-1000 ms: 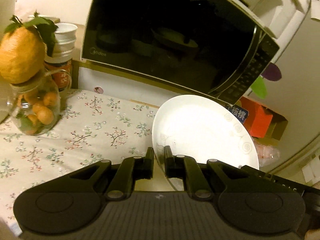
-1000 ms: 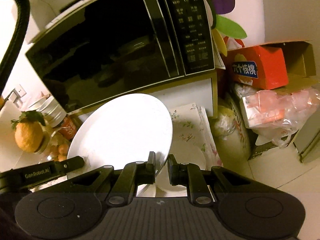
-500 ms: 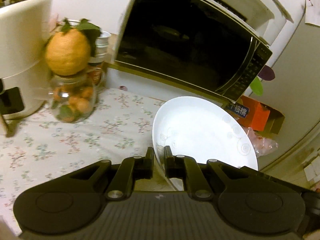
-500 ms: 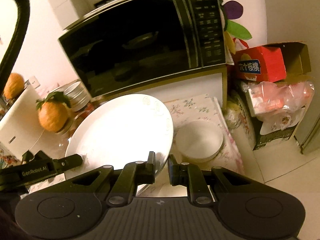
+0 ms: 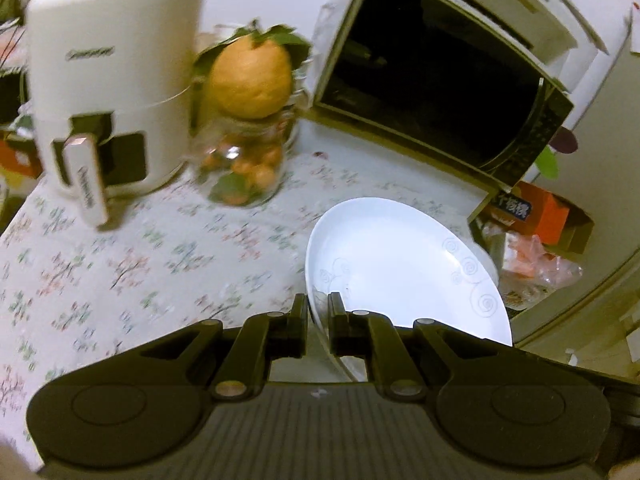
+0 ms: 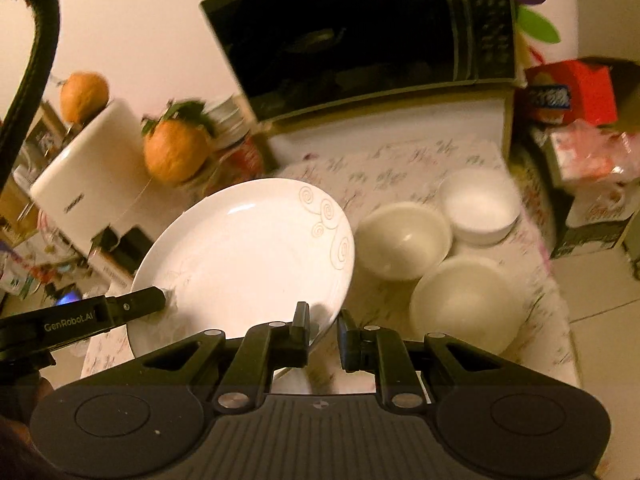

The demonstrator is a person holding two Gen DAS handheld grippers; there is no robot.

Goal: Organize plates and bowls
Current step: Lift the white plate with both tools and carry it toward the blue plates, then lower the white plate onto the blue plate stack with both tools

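Observation:
A white plate point(image 5: 400, 272) with gold swirls on its rim hangs tilted above the floral tablecloth, held from both sides. My left gripper point(image 5: 318, 312) is shut on its near rim. In the right wrist view the same plate point(image 6: 248, 256) has its right rim between the fingers of my right gripper point(image 6: 323, 320), which is shut on it, while the left gripper point(image 6: 164, 300) pinches the opposite rim. Three white bowls stand on the cloth right of the plate: one close to it point(image 6: 404, 240), one behind point(image 6: 482, 206), one nearer me point(image 6: 464, 300).
A black-doored microwave point(image 5: 432, 92) stands at the back. A white air fryer point(image 5: 108, 80) and a glass jar point(image 5: 244, 172) of small oranges with a large citrus on top are at the back left. Red boxes point(image 6: 572, 92) and bags crowd the right, past the table's edge.
Both grippers have pulled the plate back from the microwave and leftward. The air fryer came into the left wrist view, and the bowls came into the right wrist view.

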